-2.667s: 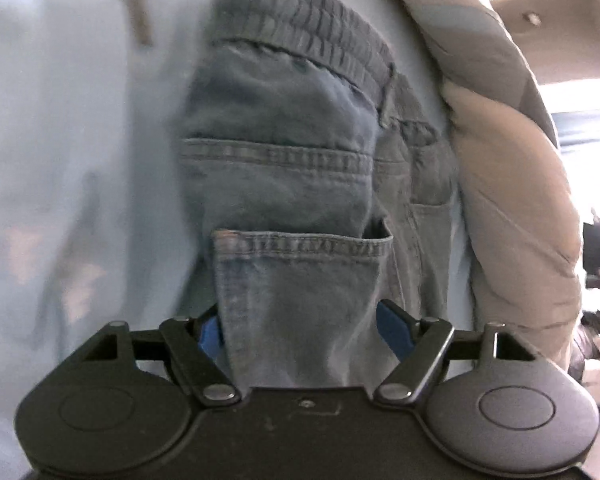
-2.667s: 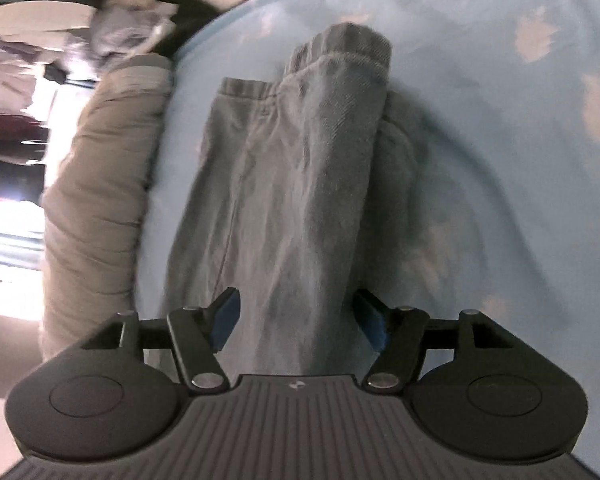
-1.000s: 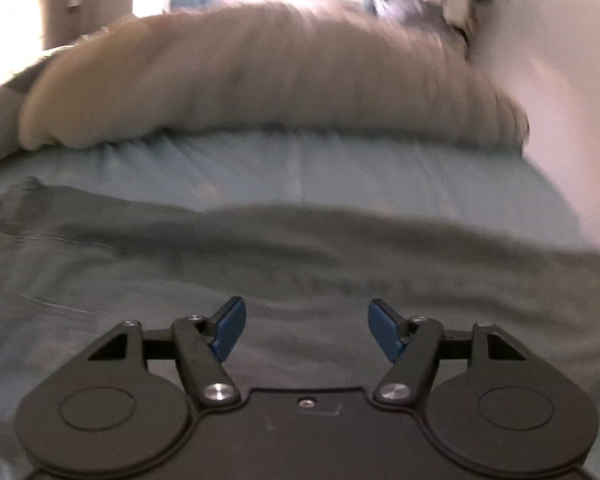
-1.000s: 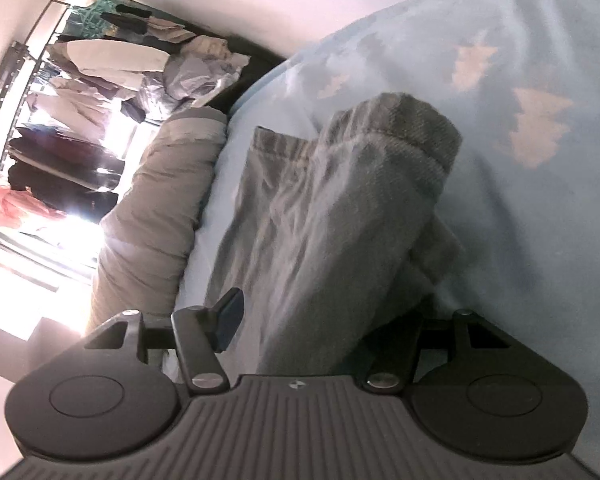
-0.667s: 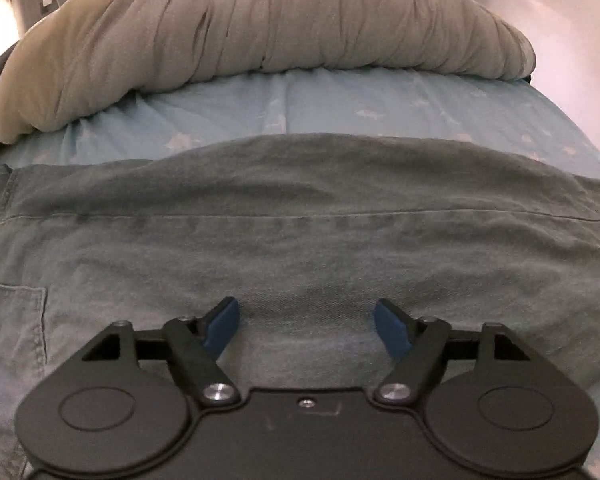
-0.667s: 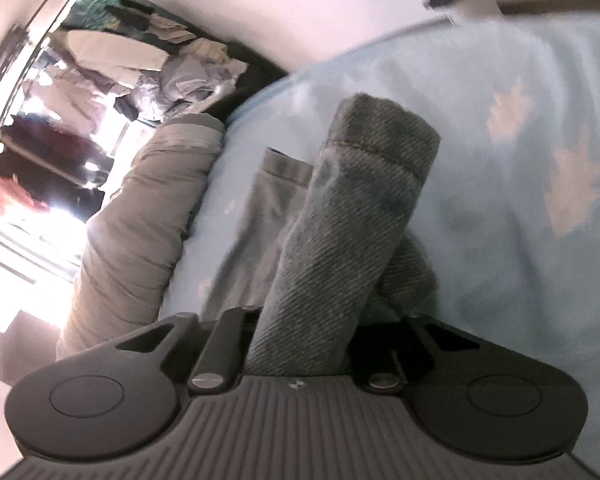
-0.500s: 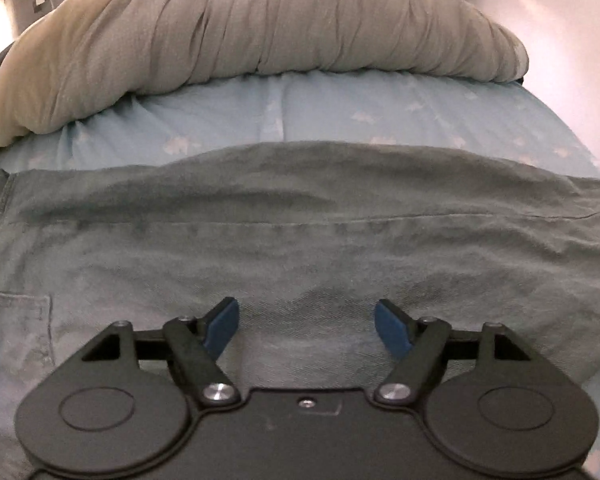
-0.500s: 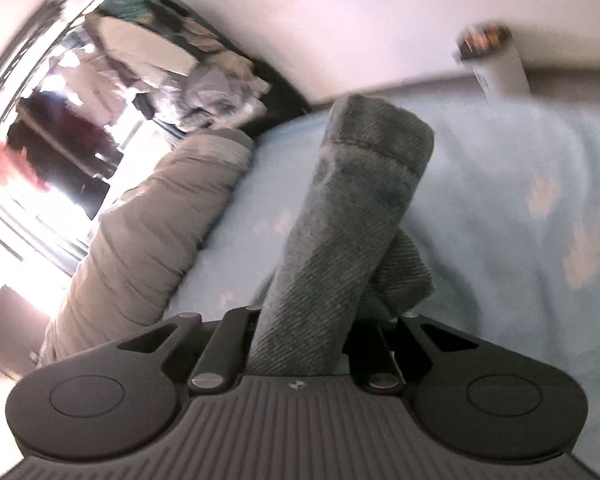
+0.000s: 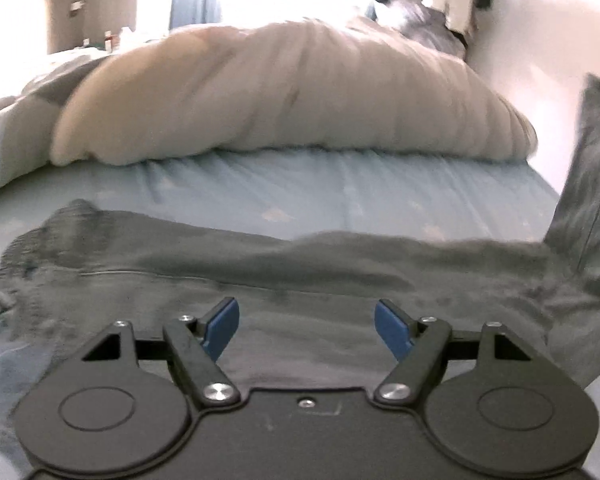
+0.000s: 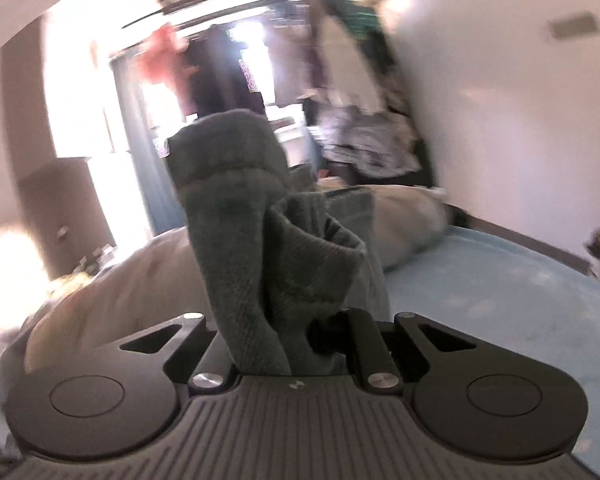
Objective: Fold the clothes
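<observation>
Jeans apparently between right tongs

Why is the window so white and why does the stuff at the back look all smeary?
Right wrist view: sunlight through the window overexposes it to pure white, and the hanging clothes smear with motion blur, while the grey-blue denim trousers gripped in the right tongs stay sharper. Left wrist view: the top is also blown out, the beige rumpled duvet slightly blurred.
</observation>
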Demonstrator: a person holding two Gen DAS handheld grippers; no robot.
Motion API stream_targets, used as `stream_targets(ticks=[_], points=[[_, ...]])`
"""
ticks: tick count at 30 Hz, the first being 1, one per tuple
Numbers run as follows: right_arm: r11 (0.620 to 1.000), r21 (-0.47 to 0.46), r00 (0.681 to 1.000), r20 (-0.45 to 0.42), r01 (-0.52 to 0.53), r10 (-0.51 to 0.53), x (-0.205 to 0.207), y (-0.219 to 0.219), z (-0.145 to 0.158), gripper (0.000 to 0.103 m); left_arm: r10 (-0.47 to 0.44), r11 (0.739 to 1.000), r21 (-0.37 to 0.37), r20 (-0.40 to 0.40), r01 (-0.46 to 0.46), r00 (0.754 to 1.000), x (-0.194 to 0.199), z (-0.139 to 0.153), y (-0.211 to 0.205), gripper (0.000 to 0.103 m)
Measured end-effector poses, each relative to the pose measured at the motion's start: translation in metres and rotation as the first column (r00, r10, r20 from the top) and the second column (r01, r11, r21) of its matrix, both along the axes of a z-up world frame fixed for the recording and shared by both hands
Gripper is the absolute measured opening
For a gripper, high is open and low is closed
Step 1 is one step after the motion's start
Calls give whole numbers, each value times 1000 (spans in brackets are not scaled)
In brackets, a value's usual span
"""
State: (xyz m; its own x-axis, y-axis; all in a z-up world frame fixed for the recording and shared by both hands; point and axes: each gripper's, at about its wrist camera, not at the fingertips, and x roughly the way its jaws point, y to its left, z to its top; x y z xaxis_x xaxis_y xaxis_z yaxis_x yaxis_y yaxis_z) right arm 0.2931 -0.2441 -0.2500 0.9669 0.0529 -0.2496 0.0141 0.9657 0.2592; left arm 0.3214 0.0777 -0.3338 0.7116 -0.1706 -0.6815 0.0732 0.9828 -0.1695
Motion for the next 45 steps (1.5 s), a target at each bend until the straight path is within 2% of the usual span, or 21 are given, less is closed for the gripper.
stream_targets(ticks=[4,6,11,13,16,19,23,25,27,30,32,34,36,38,42,45], points=[[988,-71,990,-38,-136,133,7,80,-28,10,52,998,-26,7,-52,999,-13,1,37,73],[969,-104,971,-100,-225,215,8,120,-56,10,83,996,-40,-4,-83,997,-18,-1,52,73],[880,-229,881,-341,-415,327,13,191,-132,10,124,988,-87,-30,-126,992,-29,-6,77,73],[864,-271,884,-328,-425,333,10,199,-132,10,115,988,-99,-20,-116,993,-32,-4,80,73],[887,-271,914,-268,-374,304,16,200,-114,10,114,985,-126,-11,-115,993,-34,-1,84,73],[889,-270,917,-264,-369,300,12,216,-110,12,128,976,-179,-11,-128,992,-32,0,90,73],[855,-270,862,-390,-443,324,19,224,-143,23,117,960,-250,-40,-123,992,-27,-3,91,73],[839,-252,848,-373,-483,377,7,219,-143,37,90,960,-260,-46,-99,995,-23,-3,86,73],[821,-226,830,-351,-524,434,-8,215,-137,57,58,962,-265,-54,-70,997,-18,-4,80,73],[811,-187,816,-315,-555,485,-27,197,-121,60,13,958,-284,-90,-38,996,-6,-11,66,71],[818,-163,818,-292,-552,495,-44,182,-115,61,-13,951,-309,-114,-23,993,4,-16,57,68],[839,-156,838,-279,-522,470,-52,166,-111,61,-34,949,-316,-130,-9,991,13,-23,46,64],[860,-173,861,-277,-480,425,-53,152,-111,60,-55,971,-239,-142,20,988,21,-30,30,64],[895,-186,893,-288,-406,346,-51,135,-116,59,-63,991,-127,-162,42,985,25,-40,14,64],[912,-223,922,-264,-344,283,-50,117,-123,57,-103,995,-24,-170,100,980,17,-59,1,65],[941,-213,941,-273,-264,202,-43,100,-132,57,-124,992,16,-168,129,978,13,-66,2,65]])
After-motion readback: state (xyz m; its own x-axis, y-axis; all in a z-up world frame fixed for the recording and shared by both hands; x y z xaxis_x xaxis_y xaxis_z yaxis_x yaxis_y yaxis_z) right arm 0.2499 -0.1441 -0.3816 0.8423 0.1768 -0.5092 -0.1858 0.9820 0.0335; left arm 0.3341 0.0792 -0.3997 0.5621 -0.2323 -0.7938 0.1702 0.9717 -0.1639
